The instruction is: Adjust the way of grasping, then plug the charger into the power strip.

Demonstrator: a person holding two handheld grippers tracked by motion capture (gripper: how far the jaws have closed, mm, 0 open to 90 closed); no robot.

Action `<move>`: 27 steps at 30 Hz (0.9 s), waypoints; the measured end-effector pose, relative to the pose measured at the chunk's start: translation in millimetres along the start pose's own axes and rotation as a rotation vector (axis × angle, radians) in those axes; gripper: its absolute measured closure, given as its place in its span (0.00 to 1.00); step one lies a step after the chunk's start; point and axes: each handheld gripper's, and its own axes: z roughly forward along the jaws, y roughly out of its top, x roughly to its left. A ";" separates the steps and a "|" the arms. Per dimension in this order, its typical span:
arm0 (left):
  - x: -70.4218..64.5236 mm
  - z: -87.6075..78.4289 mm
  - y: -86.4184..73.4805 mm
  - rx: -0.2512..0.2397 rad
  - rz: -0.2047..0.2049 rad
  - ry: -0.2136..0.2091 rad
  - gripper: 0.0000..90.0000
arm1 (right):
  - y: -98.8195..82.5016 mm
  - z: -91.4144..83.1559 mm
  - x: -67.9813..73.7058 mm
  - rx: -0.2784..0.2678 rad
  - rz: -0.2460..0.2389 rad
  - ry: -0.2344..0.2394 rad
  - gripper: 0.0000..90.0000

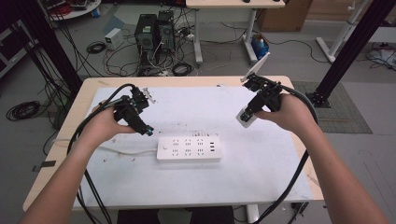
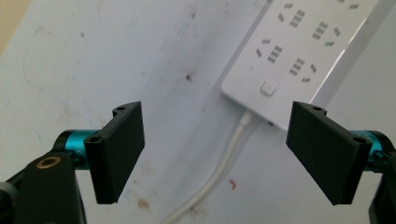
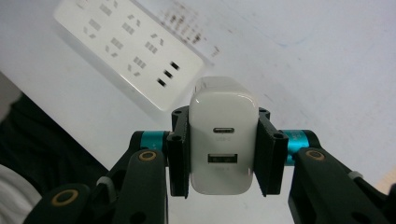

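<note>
A white mat (image 1: 261, 158) covers the table (image 1: 93, 86), and a white power strip (image 1: 188, 149) lies flat near its middle, its cord (image 2: 219, 172) trailing left. The left gripper (image 1: 148, 131) hovers just left of the strip, jaws spread and empty. The right gripper (image 3: 223, 151) pinches a white USB charger (image 3: 223, 140), apparently held clear above the mat, right of the strip.
</note>
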 end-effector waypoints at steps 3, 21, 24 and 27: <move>5.6 3.3 -7.6 0.058 -0.028 -0.002 0.22 | -2.1 -2.0 -2.3 0.012 -0.011 -0.014 0.69; 9.2 2.5 -15.3 0.057 -0.032 0.001 0.22 | 1.7 0.9 -2.3 0.055 -0.059 -0.012 0.69; 9.3 1.2 -16.0 0.054 -0.029 -0.002 0.22 | 4.6 2.5 -0.8 0.055 -0.078 -0.012 0.69; 9.0 0.6 -16.6 0.051 -0.018 -0.009 0.22 | 8.9 6.5 1.5 0.062 -0.102 -0.012 0.69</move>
